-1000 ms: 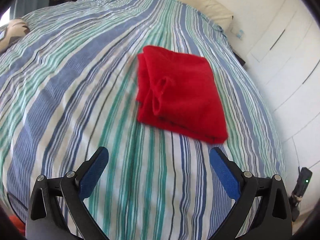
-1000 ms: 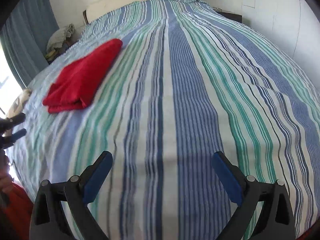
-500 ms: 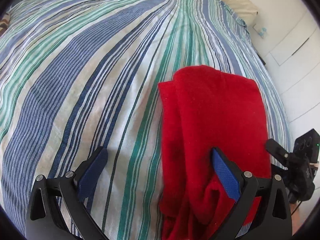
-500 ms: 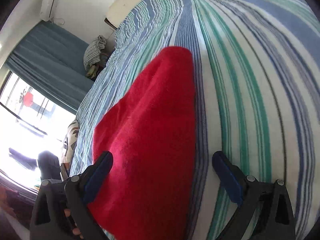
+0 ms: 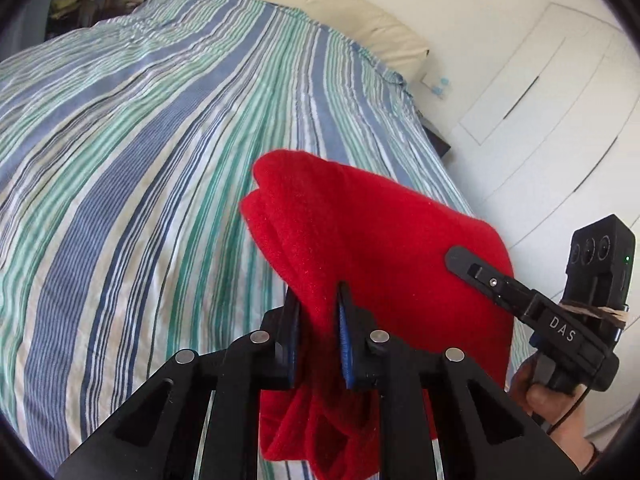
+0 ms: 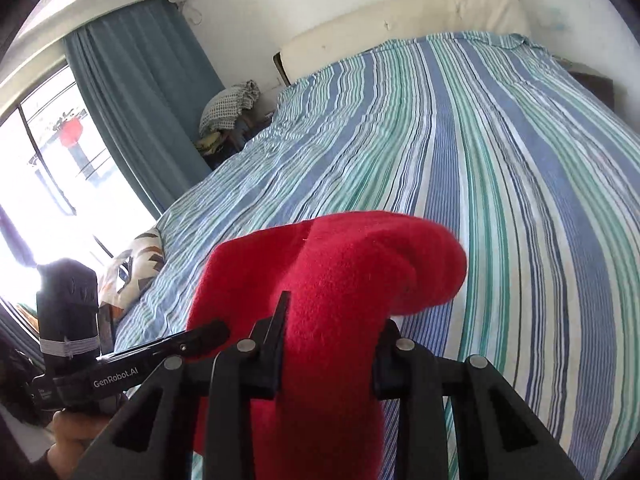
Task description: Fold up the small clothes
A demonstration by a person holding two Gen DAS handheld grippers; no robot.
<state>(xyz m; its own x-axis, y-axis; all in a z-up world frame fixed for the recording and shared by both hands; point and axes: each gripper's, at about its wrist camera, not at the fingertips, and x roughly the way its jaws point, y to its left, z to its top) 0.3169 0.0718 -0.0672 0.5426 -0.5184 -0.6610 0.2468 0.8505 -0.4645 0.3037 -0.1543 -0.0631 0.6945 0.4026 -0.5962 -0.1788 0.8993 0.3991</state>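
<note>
A folded red garment [image 5: 380, 240] hangs lifted above the striped bed sheet [image 5: 140, 160]. My left gripper [image 5: 318, 300] is closing, its blue pads pressing a fold of the red cloth at its near left edge. My right gripper [image 6: 336, 312] is closing too, clamped around a thick roll of the red garment [image 6: 360, 256] at the opposite side. In the left wrist view the right gripper [image 5: 460, 258] lies over the cloth's right part, with a hand below it. The left gripper [image 6: 216, 330] shows at the lower left of the right wrist view.
The striped bed sheet [image 6: 500, 160] spreads far ahead. A cream headboard [image 6: 400, 24] stands at the far end. White wardrobe doors [image 5: 540, 100] run along the right. A blue curtain [image 6: 140, 100], a window, a patterned cushion [image 6: 136, 264] and a clothes pile [image 6: 228, 108] are on the left.
Both grippers moved in on the folded red garment from either side, went from wide open to clamped on it, and raised it off the sheet.
</note>
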